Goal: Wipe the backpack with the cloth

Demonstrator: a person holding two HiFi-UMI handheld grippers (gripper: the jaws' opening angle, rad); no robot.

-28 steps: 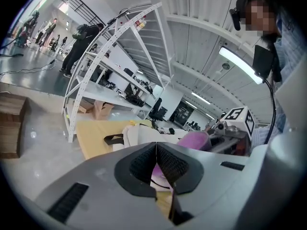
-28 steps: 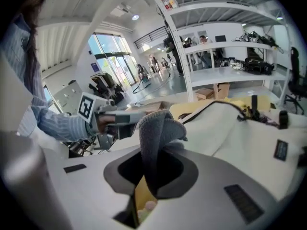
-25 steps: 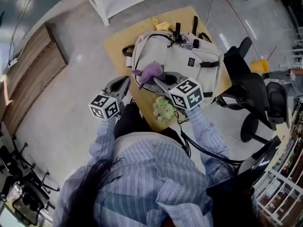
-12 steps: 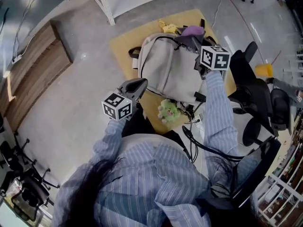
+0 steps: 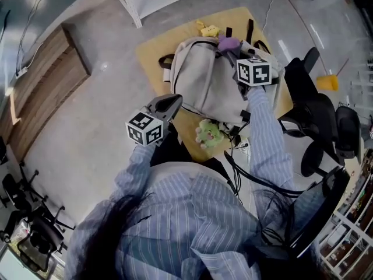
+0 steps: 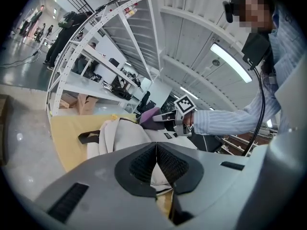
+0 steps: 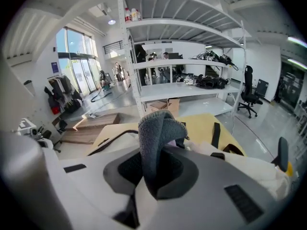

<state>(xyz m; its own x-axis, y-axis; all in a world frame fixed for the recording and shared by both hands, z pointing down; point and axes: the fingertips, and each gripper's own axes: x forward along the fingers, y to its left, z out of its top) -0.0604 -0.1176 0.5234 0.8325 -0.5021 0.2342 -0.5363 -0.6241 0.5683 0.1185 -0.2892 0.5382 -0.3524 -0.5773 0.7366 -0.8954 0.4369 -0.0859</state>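
Observation:
A pale grey backpack (image 5: 207,83) with black straps lies on a yellow table (image 5: 152,50). My right gripper (image 5: 233,50) is shut on a purple cloth (image 5: 228,42) and rests at the top end of the backpack. In the right gripper view the cloth (image 7: 156,138) stands up between the jaws, folded over. My left gripper (image 5: 172,102) hangs at the near left corner of the backpack with its jaws shut and nothing between them. From the left gripper view, the backpack (image 6: 122,135) and the cloth (image 6: 152,119) show past the closed jaws.
A green plush toy (image 5: 208,134) lies at the table's near edge. A small yellow toy (image 5: 207,29) sits at the far edge. Black office chairs (image 5: 315,112) stand to the right. A white metal shelf rack (image 5: 125,2) stands beyond the table. A wooden platform (image 5: 44,83) lies on the floor to the left.
My right gripper carried the cloth from the near part of the backpack up to its top end, then settled slightly lower. The left gripper rose a little toward the backpack's corner.

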